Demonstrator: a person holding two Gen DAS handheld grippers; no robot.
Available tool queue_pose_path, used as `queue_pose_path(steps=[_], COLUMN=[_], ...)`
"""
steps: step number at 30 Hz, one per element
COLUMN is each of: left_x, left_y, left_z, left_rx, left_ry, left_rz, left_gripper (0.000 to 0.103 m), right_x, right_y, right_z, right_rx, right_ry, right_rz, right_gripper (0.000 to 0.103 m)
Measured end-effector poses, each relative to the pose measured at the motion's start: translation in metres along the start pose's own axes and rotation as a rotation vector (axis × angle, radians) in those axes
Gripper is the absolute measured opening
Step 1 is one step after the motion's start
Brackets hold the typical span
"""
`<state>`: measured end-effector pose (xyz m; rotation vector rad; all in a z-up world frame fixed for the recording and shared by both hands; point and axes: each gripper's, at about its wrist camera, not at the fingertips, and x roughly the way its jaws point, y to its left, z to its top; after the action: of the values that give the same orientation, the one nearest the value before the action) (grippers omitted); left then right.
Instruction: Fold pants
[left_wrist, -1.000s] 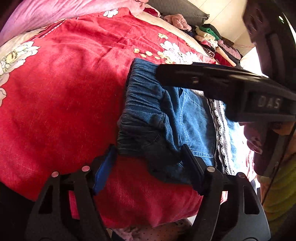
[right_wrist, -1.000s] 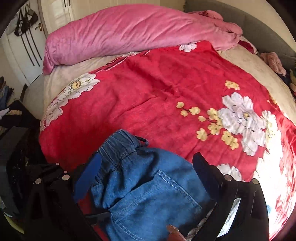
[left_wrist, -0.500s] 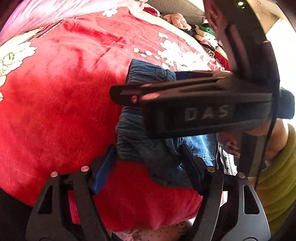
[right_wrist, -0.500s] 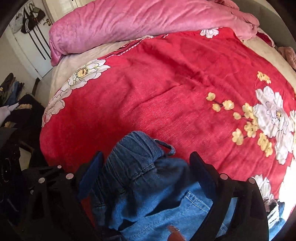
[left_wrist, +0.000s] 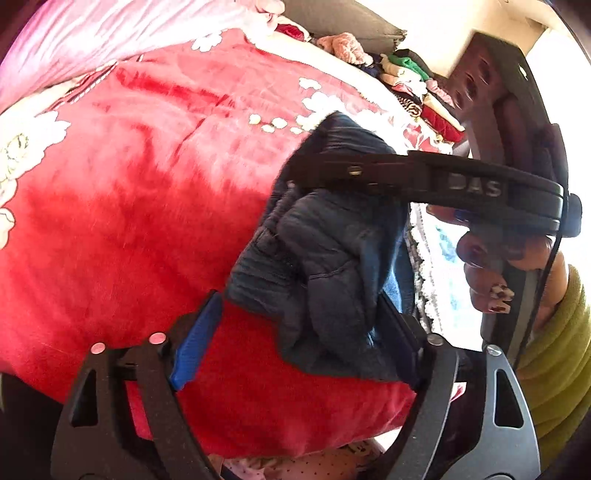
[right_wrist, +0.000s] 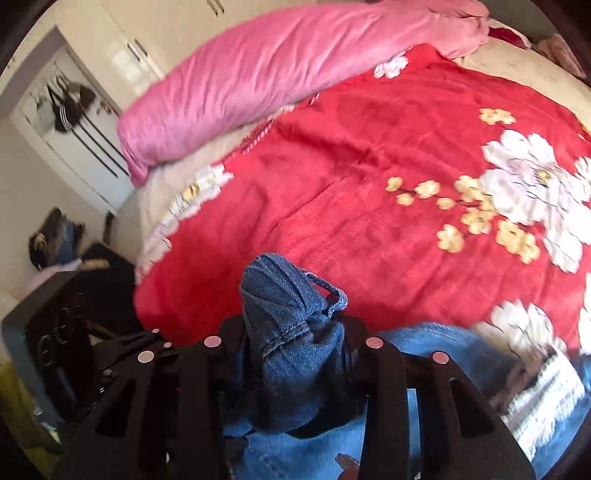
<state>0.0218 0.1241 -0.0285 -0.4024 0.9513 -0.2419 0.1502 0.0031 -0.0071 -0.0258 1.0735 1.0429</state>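
Note:
Blue denim pants (left_wrist: 332, 251) lie bunched near the front edge of a bed with a red flowered blanket (left_wrist: 129, 206). My left gripper (left_wrist: 295, 332) is open, its fingers on either side of the lower part of the pants. My right gripper (right_wrist: 291, 354) is shut on the gathered waistband of the pants (right_wrist: 288, 314) and holds it up off the blanket. In the left wrist view the right gripper (left_wrist: 424, 177) crosses above the pants, held by a hand with painted nails.
A long pink rolled quilt (right_wrist: 295, 62) lies across the far side of the bed. A stack of folded clothes (left_wrist: 417, 92) sits at the far right. White lace-edged cloth (left_wrist: 432, 266) lies right of the pants. A wardrobe door (right_wrist: 81, 122) and dark clutter (right_wrist: 66, 295) stand left.
My right gripper has closed on the waistband and bunched it up, lifting it. The left gripper has stayed open around the lower part of the pants.

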Motion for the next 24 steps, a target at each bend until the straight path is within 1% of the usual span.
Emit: queue_pose_path(steps=[2,5,7,10,13,15,17,20,22,24], left_x=[-0.002,-0.002,-0.001,0.007,0.018,0.026,0.028,0.029,0.029,0.031], left_y=[-0.005,-0.015,-0.023,-0.036,-0.048,-0.056,-0.067,-0.087,-0.102,-0.117], left_z=[0.002,0.004,0.005,0.007,0.011,0.013,0.015,0.019,0.019,0.019], left_rx=[0.002,0.013,0.013,0.017,0.015,0.002,0.005,0.044,0.069,0.105], left_ry=[-0.008,-0.018,-0.011,0.008,0.041,0.069,0.073,0.060,0.047,0.045], left_rz=[-0.009,-0.028,-0.047,-0.072,-0.131,-0.174,-0.200,-0.222,-0.249,-0.273], left_gripper=[0.081,0.086,0.088,0.088,0.088,0.086,0.074,0.074,0.074,0.074], right_x=[-0.017,-0.039,-0.054,-0.071,-0.083,-0.089,-0.096,-0.111,-0.124,-0.139], right_y=[-0.003,-0.006,-0.009,-0.014,-0.021,-0.024,-0.027,-0.035,-0.044,-0.057], right_z=[-0.002,-0.006,-0.009,-0.014,-0.019,-0.023,-0.027,-0.033,-0.041,-0.053], right_rx=[0.011,0.012,0.018,0.021,0.030,0.036,0.036,0.051,0.072,0.122], right_ry=[-0.031,-0.075,-0.102,-0.132,-0.153,-0.168,-0.182,-0.215,-0.250,-0.287], right_rz=[0.018,0.021,0.026,0.024,0.028,0.028,0.026,0.019,0.001,-0.042], right_gripper=[0.034,0.034,0.034,0.034,0.034,0.034,0.034,0.034,0.037,0.052])
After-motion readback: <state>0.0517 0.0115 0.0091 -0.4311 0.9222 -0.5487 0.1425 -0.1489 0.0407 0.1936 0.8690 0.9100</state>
